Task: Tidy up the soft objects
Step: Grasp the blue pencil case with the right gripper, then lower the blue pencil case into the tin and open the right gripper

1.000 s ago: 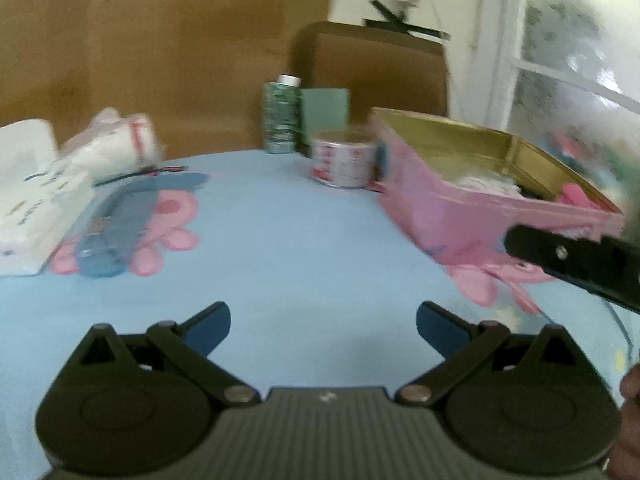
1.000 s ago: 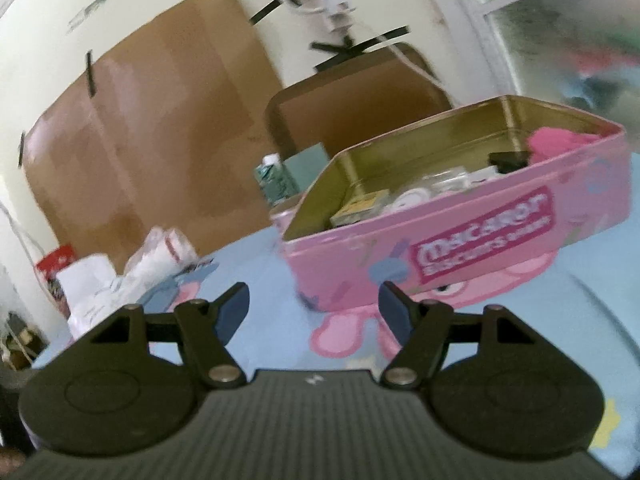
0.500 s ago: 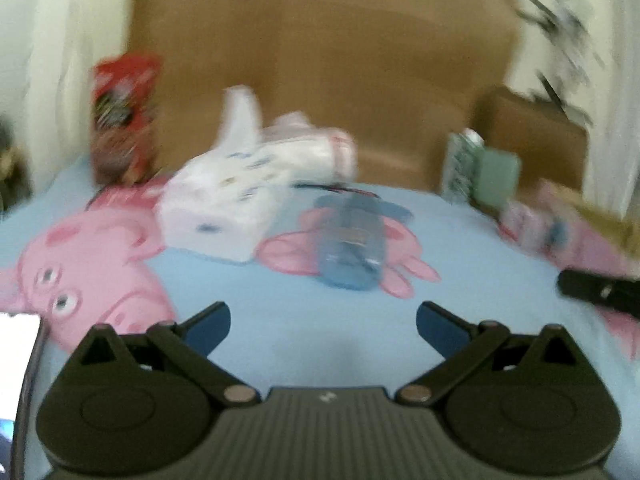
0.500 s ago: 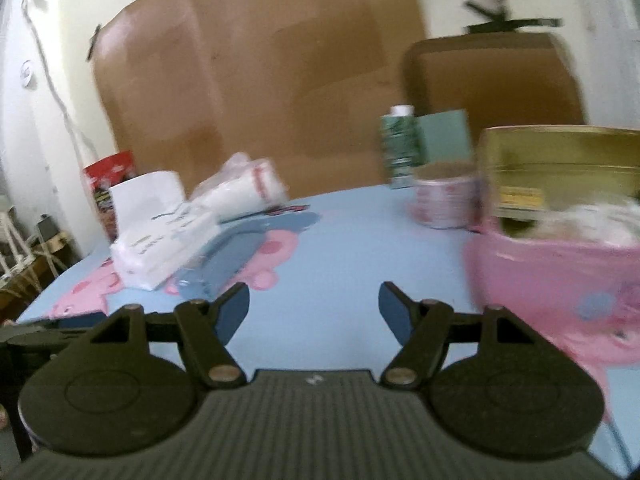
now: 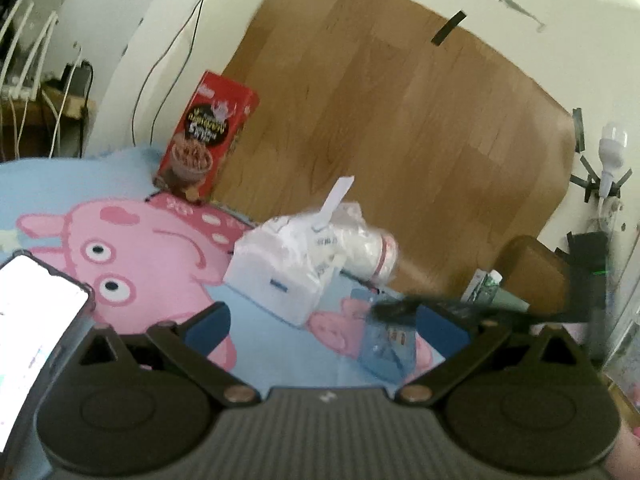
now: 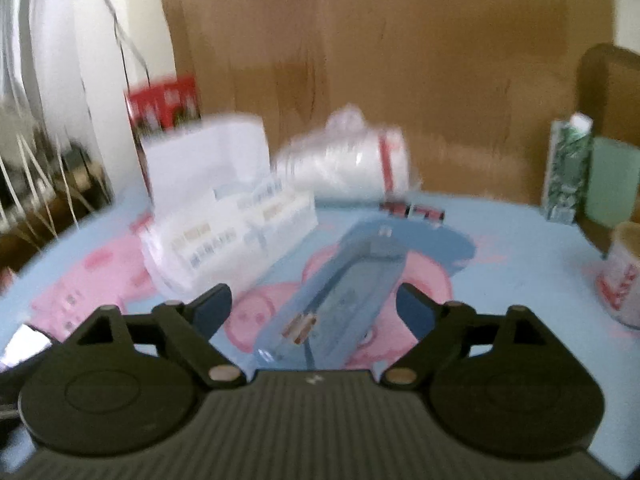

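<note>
The soft things sit together in the middle of the blue cloth (image 6: 520, 248). We see one white tissue pack (image 6: 228, 236) with a tissue sticking up. Just behind it lies one clear bag of white stuff (image 6: 348, 164) with a red band. One flat blue pouch (image 6: 340, 284) lies in front of them, close to our right gripper (image 6: 314, 306). In the left view the pack (image 5: 280, 276) and the bag (image 5: 360, 244) touch each other, and the pouch (image 5: 384, 340) lies just beside them.

We think the job is only starting here. All three soft things are lying loose on the cloth. None of them is held. They all have to be picked up and put away.

Our right gripper has its fingers wide apart with nothing between them. It points at the pouch. Our left gripper (image 5: 322, 328) has its fingers wide apart too, and holds nothing.

Farther out we count one red box (image 5: 208, 136) by the brown board (image 5: 400, 120), one green carton (image 6: 568, 168), one roll (image 6: 624, 272) at the right edge, and one phone (image 5: 32, 312) at the left.
</note>
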